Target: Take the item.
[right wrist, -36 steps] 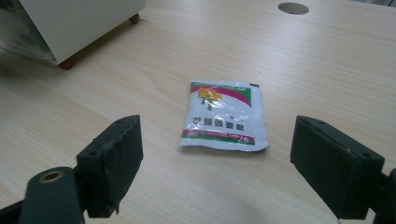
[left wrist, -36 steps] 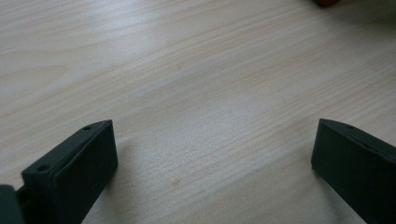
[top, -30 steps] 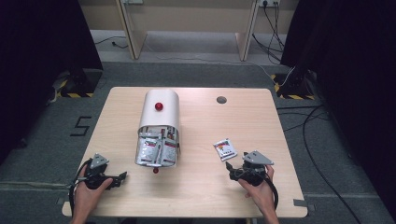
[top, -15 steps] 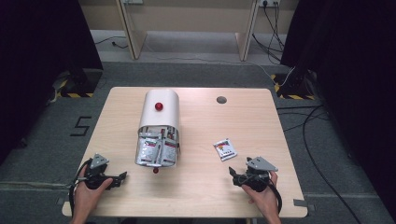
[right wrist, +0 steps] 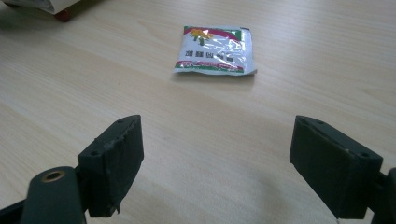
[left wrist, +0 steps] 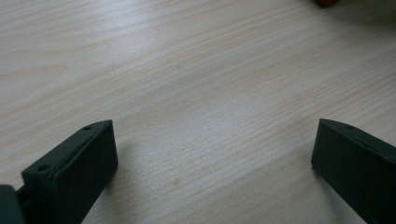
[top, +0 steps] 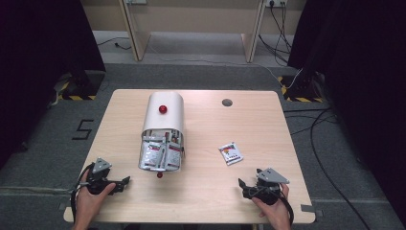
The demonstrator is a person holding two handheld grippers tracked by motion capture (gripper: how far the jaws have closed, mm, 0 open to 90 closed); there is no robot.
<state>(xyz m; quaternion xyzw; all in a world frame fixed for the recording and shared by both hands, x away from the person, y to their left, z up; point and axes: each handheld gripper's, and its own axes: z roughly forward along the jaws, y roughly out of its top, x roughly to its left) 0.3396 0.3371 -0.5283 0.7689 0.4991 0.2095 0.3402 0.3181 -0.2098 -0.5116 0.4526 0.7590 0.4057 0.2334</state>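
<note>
From above, the person is resting both tools on the near edge of the wooden table [top: 201, 196], and the work in hand is looking like a pick of the loose sachet [top: 231, 153], which is lying flat, well apart from and to the right of the open mouth of the white dome-lidded bin [top: 163, 132] tipped on its side and stuffed with more sachets. The right gripper [top: 245, 186] is sitting nearer the person than that sachet, its jaws standing wide; the left gripper [top: 123, 182] is waiting near the bin's mouth, jaws likewise spread and holding nothing. In the left gripper view the jaws are framing bare table [left wrist: 196, 93], so that hand is idling. In the right gripper view the sachet [right wrist: 214, 50] is lying ahead of the open jaws, slightly left of their centre line, with a bin corner at the top left. To do this well, I would judge the right gripper should be going forward low, nudging left to centre the packet, tilting one jaw under an edge since the foil is thin and flat, and closing gently so it is not sliding away.
</note>
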